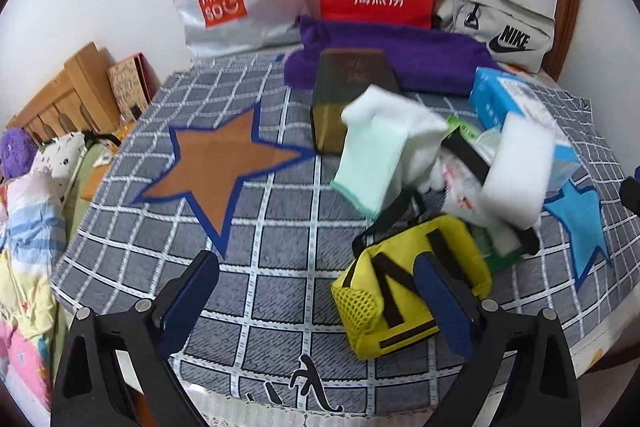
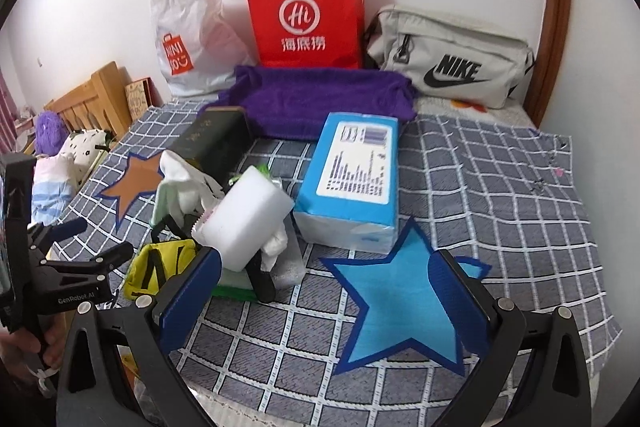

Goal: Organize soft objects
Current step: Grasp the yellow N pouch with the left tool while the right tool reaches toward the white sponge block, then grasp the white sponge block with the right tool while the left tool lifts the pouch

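Ahead, bare checked cloth (image 1: 256,291) (left side), yellow pouch (image 1: 408,291) right.

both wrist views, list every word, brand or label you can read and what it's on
"MINISO" on the white plastic bag
"Hi" and "海底捞" on the red paper bag
"NIKE" on the grey waist bag
"GenRobot AI" on the left gripper body
Blue tissue pack label: too small to read
Dark box gold lettering: blurred
Wooden sign by the wall: unreadable
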`<action>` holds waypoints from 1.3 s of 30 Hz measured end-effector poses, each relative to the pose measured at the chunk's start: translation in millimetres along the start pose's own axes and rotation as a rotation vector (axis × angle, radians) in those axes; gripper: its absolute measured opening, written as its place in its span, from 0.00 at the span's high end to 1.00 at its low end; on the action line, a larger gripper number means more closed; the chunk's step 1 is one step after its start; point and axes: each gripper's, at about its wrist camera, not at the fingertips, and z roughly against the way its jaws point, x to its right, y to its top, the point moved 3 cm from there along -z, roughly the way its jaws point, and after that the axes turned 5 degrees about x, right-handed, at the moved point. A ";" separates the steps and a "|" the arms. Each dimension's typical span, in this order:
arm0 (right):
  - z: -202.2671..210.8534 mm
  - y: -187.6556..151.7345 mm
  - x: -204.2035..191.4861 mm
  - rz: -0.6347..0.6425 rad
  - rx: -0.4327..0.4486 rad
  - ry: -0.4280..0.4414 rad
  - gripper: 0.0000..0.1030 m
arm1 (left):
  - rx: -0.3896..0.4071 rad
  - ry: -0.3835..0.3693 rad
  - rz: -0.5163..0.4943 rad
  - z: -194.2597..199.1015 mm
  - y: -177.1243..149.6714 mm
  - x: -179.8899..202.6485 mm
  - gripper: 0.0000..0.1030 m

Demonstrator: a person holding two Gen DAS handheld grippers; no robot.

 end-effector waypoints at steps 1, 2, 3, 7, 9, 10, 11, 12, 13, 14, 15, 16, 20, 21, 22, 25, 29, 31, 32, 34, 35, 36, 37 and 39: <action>-4.2 -0.2 -1.7 -0.005 -0.009 0.010 0.03 | -0.006 -0.005 0.000 -3.1 -0.7 -0.9 0.08; -10.1 -0.7 -4.0 -0.011 -0.020 0.025 0.04 | -0.014 -0.013 0.002 -6.2 -2.2 -1.0 0.11; -14.4 -0.8 -5.9 -0.013 -0.026 0.034 0.05 | -0.025 -0.031 0.006 -10.6 -4.5 0.0 0.13; -28.2 0.6 -16.4 -0.011 -0.031 0.061 0.05 | -0.046 -0.083 -0.004 -22.7 -9.7 4.7 0.33; -33.9 3.3 -22.3 -0.008 -0.029 0.075 0.05 | -0.059 -0.105 -0.010 -29.9 -13.2 6.1 0.43; -36.5 4.9 -24.8 -0.005 -0.033 0.082 0.05 | -0.059 -0.129 -0.006 -31.6 -14.5 6.2 0.52; -40.2 6.9 -28.2 0.002 -0.037 0.089 0.05 | -0.056 -0.158 0.002 -33.2 -15.4 6.1 0.63; -43.3 8.5 -30.1 0.007 -0.040 0.090 0.05 | -0.053 -0.191 0.013 -34.4 -16.0 5.7 0.67; -48.0 10.7 -31.8 0.010 -0.047 0.087 0.05 | -0.050 -0.217 0.023 -34.9 -16.1 5.1 0.71; -51.7 12.3 -32.7 0.008 -0.054 0.082 0.05 | -0.045 -0.222 0.022 -34.8 -15.2 4.5 0.73; -54.8 13.2 -33.2 0.003 -0.059 0.081 0.06 | -0.035 -0.232 0.017 -34.1 -14.3 3.7 0.75; -58.1 14.1 -33.6 -0.003 -0.065 0.082 0.08 | -0.029 -0.243 0.015 -33.1 -13.7 2.5 0.78; -73.5 15.5 -36.2 -0.028 -0.109 0.110 0.25 | -0.022 -0.243 0.016 -31.8 -12.7 -3.5 0.79; -76.1 15.5 -36.8 -0.033 -0.114 0.116 0.31 | -0.022 -0.256 0.021 -32.7 -12.7 -4.6 0.79; -78.2 15.4 -37.3 -0.035 -0.118 0.120 0.39 | -0.021 -0.261 0.024 -33.5 -12.1 -5.6 0.79; -75.7 17.3 -38.3 -0.032 -0.094 0.127 0.53 | -0.017 -0.270 0.027 -34.5 -11.0 -6.2 0.79; -68.2 20.2 -37.9 -0.030 -0.073 0.160 0.64 | -0.011 -0.272 0.026 -35.0 -12.1 -5.8 0.79; -65.5 19.9 -37.8 -0.019 -0.069 0.165 0.66 | -0.009 -0.270 0.024 -33.8 -12.4 -5.5 0.82; -62.2 19.6 -36.6 -0.018 -0.063 0.168 0.66 | -0.006 -0.268 0.020 -32.1 -12.4 -5.6 0.83; -53.6 19.3 -34.0 -0.025 -0.049 0.187 0.67 | -0.002 -0.253 0.012 -28.6 -12.9 -6.7 0.85; -49.0 19.5 -31.8 -0.029 -0.045 0.195 0.67 | 0.000 -0.247 0.012 -27.1 -13.3 -7.5 0.85; -43.4 19.2 -29.1 -0.029 -0.041 0.193 0.67 | 0.002 -0.237 0.014 -24.9 -13.2 -9.5 0.85; -38.3 19.0 -26.9 -0.026 -0.035 0.188 0.67 | 0.005 -0.228 0.018 -22.9 -13.2 -11.9 0.86; -25.2 17.9 -20.0 -0.016 -0.025 0.182 0.67 | 0.012 -0.207 0.026 -18.7 -12.7 -17.0 0.86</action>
